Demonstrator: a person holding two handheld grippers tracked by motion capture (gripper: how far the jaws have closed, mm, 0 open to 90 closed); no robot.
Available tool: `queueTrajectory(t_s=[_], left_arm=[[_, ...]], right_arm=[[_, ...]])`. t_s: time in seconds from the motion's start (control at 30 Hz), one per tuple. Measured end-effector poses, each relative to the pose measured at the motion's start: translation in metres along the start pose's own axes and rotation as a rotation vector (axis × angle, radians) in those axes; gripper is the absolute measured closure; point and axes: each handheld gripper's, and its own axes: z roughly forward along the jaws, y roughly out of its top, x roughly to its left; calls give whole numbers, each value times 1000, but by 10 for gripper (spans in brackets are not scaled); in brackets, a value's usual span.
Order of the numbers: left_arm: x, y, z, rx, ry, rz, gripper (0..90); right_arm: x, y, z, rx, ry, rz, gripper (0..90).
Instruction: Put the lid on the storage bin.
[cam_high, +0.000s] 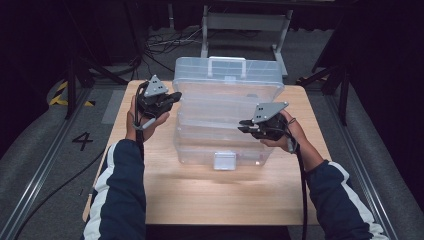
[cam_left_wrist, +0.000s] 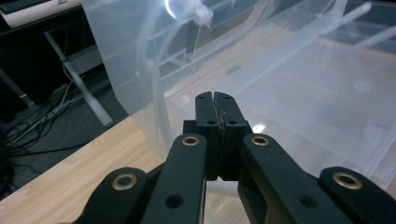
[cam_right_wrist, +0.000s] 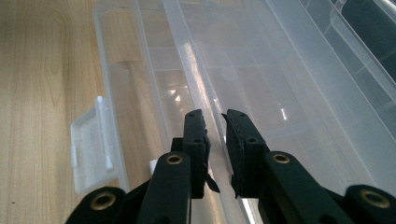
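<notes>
Your sleeves enter over the counter's (cam_high: 210, 195) near edge. Left claw (cam_high: 172, 97) clenched on nothing, at the clear plastic organizer box's (cam_high: 227, 90) raised lid. Right claw (cam_right_wrist: 215, 119) grips a thin lid edge. Box sits mid-counter, toward the far edge.

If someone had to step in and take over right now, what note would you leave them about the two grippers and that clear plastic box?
Left gripper: shut with nothing between its jaws, at the box's far left corner beside the raised lid.
Right gripper: jaws a little apart over a thin clear edge on the box's right side; whether they pinch it cannot be told.
Clear plastic box: middle of the wooden table; white latch on the near side hangs undone.
Done: latch released, lid lifted open.
Left: probably swinging the tiers fully apart, or closing up again; hard to say which.
</notes>
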Motion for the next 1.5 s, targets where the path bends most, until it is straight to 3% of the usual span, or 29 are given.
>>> queueTrajectory(t_s=[0.27, 0.5, 1.17, 1.5], left_arm=[[7, 4, 1, -8, 11, -18, 900], [6, 3, 1, -5, 3, -19, 900], [1, 1, -4, 19, -9, 15, 899], [-2, 2, -7, 41, -1, 56, 900]], right_arm=[[4, 0, 0, 11, -14, -10, 789], [7, -1, -2, 17, -30, -17, 790], [6, -23, -35, -14, -72, 30, 834], [5, -37, -49, -19, -94, 57, 835]])
